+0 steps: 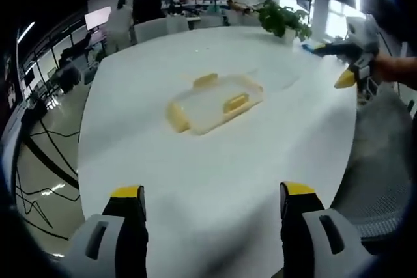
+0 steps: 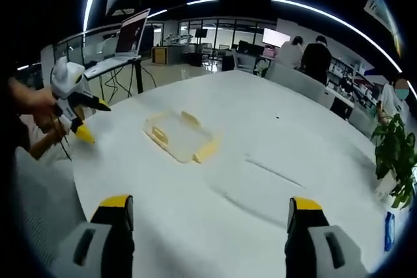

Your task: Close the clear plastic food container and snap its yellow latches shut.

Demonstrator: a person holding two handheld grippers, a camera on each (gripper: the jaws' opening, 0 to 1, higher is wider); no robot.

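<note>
Both grippers hover with jaws wide apart and empty, well short of the container (image 1: 215,103), which lies mid-table (image 1: 273,161) with yellow latches (image 1: 236,103) splayed outward. Left gripper (image 1: 214,201) and right gripper (image 2: 208,209) flank it from opposite sides, likely readying to press lid and latches.

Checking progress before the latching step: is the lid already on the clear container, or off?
On, it seems: the container lies flat on the white table with nothing loose beside it. Whether its yellow latches are snapped, cannot tell.
</note>
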